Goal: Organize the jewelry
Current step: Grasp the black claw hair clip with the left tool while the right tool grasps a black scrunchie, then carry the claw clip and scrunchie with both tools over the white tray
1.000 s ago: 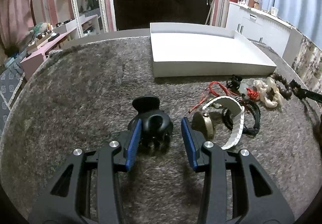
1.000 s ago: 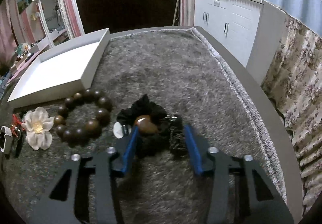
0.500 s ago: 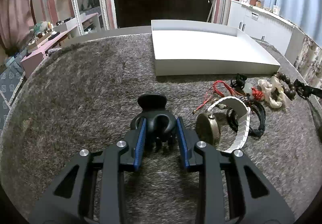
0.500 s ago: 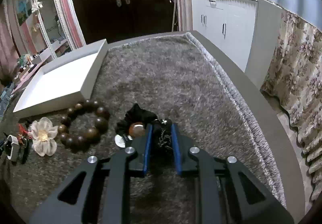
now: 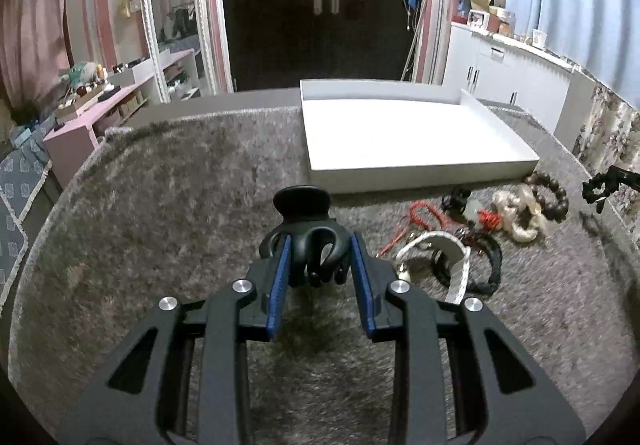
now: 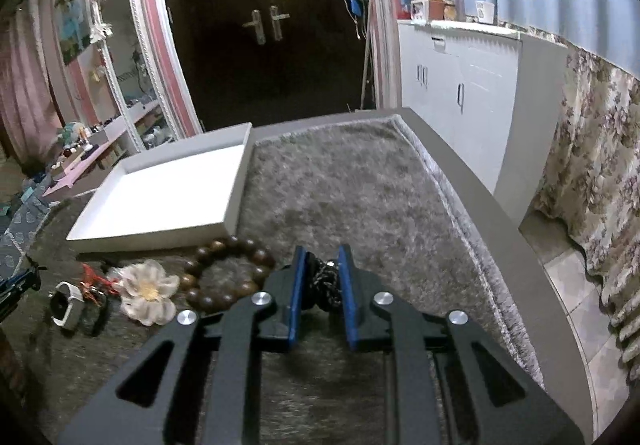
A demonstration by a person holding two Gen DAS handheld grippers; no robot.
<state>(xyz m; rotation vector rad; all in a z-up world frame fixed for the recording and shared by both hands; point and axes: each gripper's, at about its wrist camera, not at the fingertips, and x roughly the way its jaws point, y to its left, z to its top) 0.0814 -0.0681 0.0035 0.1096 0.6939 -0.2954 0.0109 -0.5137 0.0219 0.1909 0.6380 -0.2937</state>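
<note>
Left gripper (image 5: pixel 320 265) clamped on black hair claw clip (image 5: pixel 308 233), blue pads pressing both sides, clip lifted a little above grey shaggy rug (image 5: pixel 160 225). Right gripper (image 6: pixel 323 285) closed narrow on a black scrunchie (image 6: pixel 324 283), probably with small beads, mostly hidden between the pads; jaws just been closing. White tray (image 5: pixel 400 141) resting on rug behind. Lying between the grippers on rug: wooden bead bracelet (image 6: pixel 228 273), cream fabric flower (image 6: pixel 148 291), white strap watch (image 5: pixel 444 265), red cord (image 5: pixel 424 215).
</note>
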